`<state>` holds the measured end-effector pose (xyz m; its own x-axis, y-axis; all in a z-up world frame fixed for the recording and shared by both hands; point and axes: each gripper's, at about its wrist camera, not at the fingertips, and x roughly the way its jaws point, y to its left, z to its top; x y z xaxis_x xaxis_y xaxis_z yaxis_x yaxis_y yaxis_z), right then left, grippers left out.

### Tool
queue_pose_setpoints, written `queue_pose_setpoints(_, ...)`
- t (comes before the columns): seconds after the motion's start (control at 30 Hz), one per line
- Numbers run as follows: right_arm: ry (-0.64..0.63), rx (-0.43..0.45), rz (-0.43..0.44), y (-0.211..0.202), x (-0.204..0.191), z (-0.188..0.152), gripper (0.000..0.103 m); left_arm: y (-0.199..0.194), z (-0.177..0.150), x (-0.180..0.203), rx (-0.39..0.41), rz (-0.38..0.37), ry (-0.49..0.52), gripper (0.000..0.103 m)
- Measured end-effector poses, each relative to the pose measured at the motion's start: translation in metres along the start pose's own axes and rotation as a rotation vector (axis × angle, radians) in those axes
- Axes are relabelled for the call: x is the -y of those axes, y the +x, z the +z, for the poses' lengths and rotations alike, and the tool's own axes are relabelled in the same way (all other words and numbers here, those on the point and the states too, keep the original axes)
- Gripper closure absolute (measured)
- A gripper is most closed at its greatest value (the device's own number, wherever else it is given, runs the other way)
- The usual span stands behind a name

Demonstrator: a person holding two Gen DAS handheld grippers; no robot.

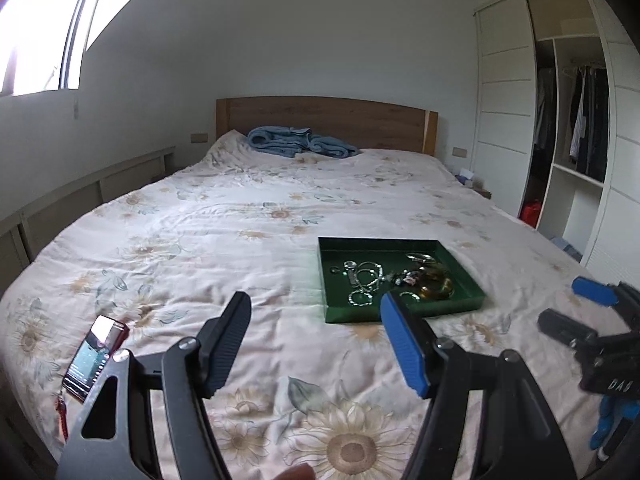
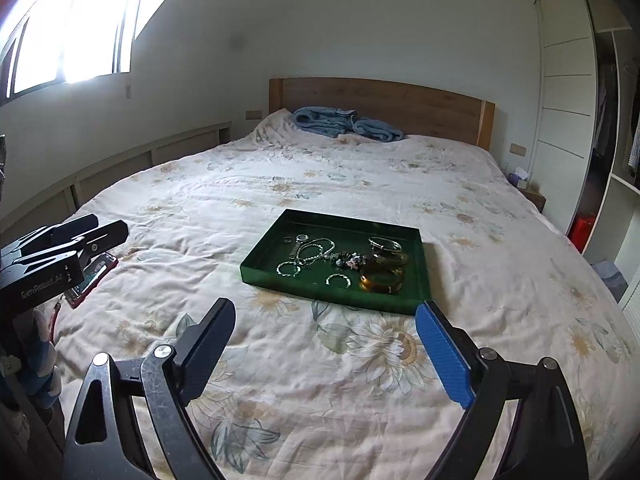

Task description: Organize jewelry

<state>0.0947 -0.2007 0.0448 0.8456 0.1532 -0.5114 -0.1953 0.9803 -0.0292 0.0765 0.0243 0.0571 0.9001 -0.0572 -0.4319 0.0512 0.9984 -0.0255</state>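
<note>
A green tray [image 1: 332, 316] [image 2: 256, 276] lies on the floral bedspread and holds a tangle of jewelry: silver chains [image 1: 366, 280] [image 2: 310, 254], silver rings [image 2: 339, 279], an amber bangle [image 1: 436, 286] [image 2: 380, 280] and a silver bangle [image 2: 385, 245]. My left gripper [image 1: 314, 340] is open and empty, just short of the tray's near edge. My right gripper [image 2: 324, 344] is open and empty, also short of the tray. In the left wrist view the right gripper [image 1: 576, 308] shows at the right, and in the right wrist view the left gripper [image 2: 84, 236] shows at the left.
A phone in a red case [image 1: 94, 356] [image 2: 90, 280] lies on the bed at the left. A blue blanket [image 1: 296, 142] [image 2: 344, 122] lies by the wooden headboard [image 1: 328, 118]. An open wardrobe [image 1: 568, 128] stands at the right.
</note>
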Motion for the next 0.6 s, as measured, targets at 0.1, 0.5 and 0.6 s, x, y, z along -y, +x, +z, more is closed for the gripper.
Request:
queue_pose_setpoints(0.1,0.012,0.0,-0.011,0.0,0.005,-0.003,0.012,0.0,-0.003,0.002,-0.003,0.016,0.019,0.037)
queue_pose_setpoints(0.5,0.068,0.014,-0.063,-0.001,0.026,-0.009,0.011,0.009,-0.003,0.013,-0.094,0.036,0.038,0.029)
queue_pose_setpoints(0.6,0.057,0.014,-0.066,-0.001,0.024,-0.009,0.007,0.008,-0.002,0.018,-0.099,0.039,0.049,0.029)
